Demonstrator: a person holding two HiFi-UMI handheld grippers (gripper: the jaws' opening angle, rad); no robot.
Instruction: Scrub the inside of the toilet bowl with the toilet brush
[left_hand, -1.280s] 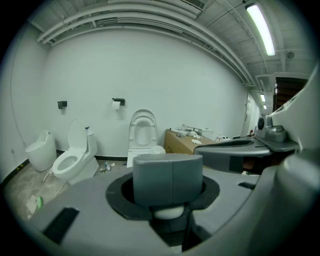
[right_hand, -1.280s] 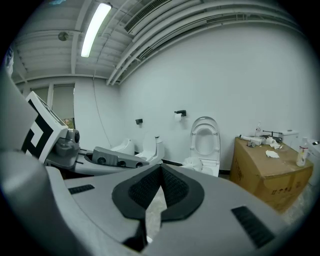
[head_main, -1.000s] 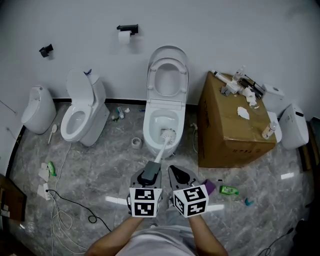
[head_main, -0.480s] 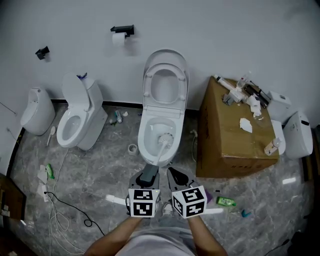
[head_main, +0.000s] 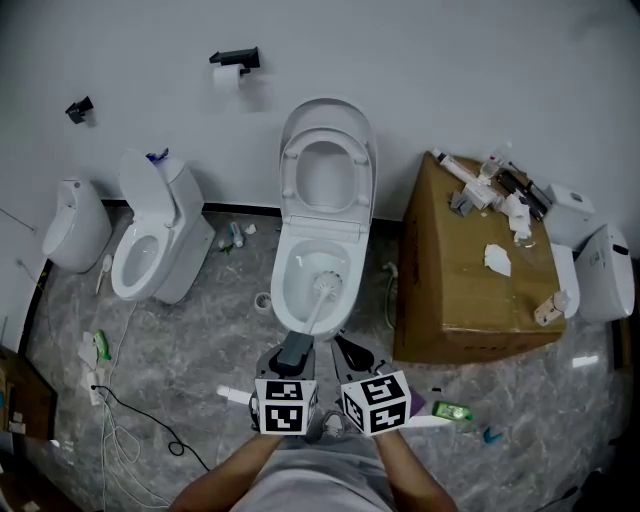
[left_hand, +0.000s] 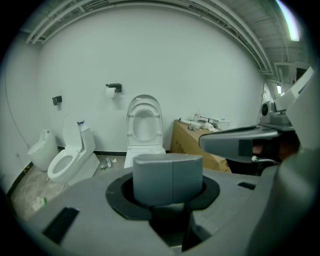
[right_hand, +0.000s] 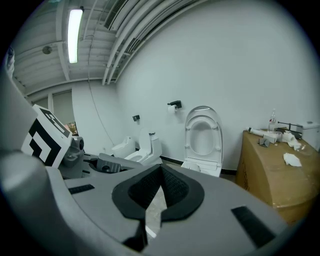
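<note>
The white toilet (head_main: 318, 262) stands against the wall with its lid and seat (head_main: 325, 165) raised. The toilet brush head (head_main: 325, 289) is inside the bowl, near the front. Its white handle (head_main: 312, 318) slants back over the rim to my left gripper (head_main: 297, 348), which is shut on the grey handle end (left_hand: 168, 179). In the left gripper view the toilet (left_hand: 144, 131) is straight ahead. My right gripper (head_main: 353, 351) hangs beside the left one, shut with nothing in it. In the right gripper view, its dark pads (right_hand: 167, 187) meet above the floor and the toilet (right_hand: 202, 142) shows beyond.
A second white toilet (head_main: 155, 245) and a small white fixture (head_main: 72, 225) stand to the left. A cardboard box (head_main: 465, 270) with clutter on top sits right of the bowl. Cables (head_main: 120, 405), a tape roll (head_main: 263, 300) and a green bottle (head_main: 456, 410) lie on the marble floor.
The head view has drifted nearer to the toilet, which now sits a little further left in frame. The brush head has shifted slightly inside the bowl. Both grippers keep their places and states.
</note>
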